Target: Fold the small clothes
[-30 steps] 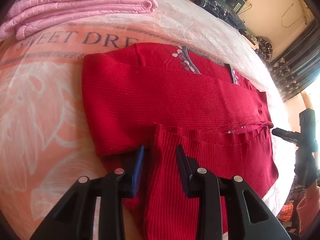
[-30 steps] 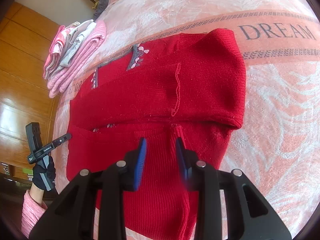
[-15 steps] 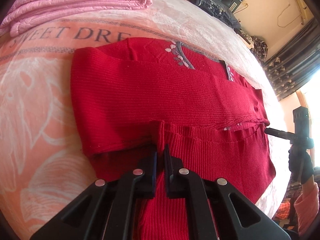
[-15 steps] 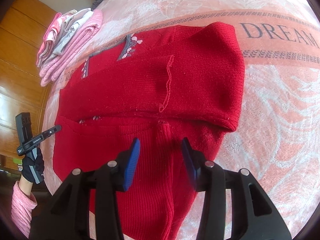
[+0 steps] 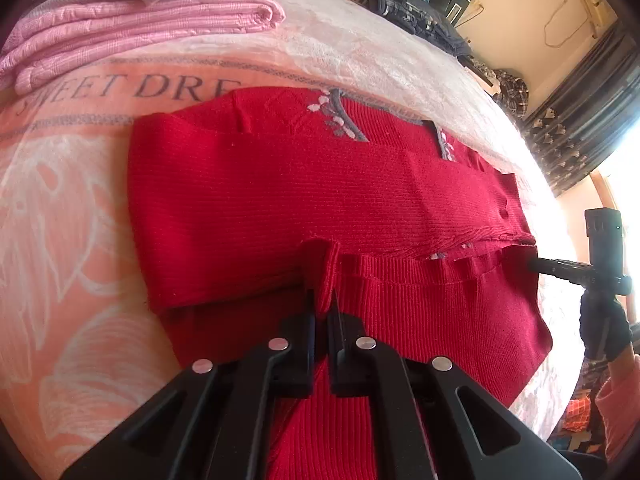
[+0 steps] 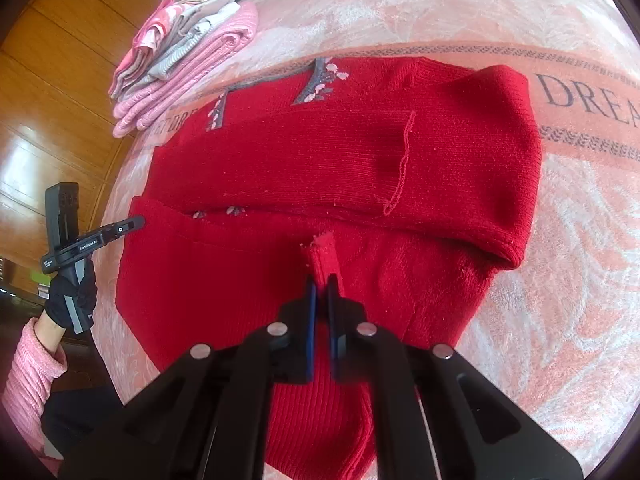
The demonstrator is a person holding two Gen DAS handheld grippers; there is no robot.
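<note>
Red sweater (image 5: pixel 320 184) hem is pinched thinly by both my left tongs (image 5: pixel 322 308) and right tongs (image 6: pixel 321 292); lifting unevenly may slip it.

Red ribbed sweater (image 5: pixel 304 184) with grey, pink-flowered neck trim; peach leaf-patterned blanket (image 5: pixel 60 240); far stack (image 6: pixel 188 52) pink, perhaps grey-striped.

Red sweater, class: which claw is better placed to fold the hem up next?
Probably neither alone. The left claw and right claw each pinch a pleat near the red sweater's hem, so both should lift together.
</note>
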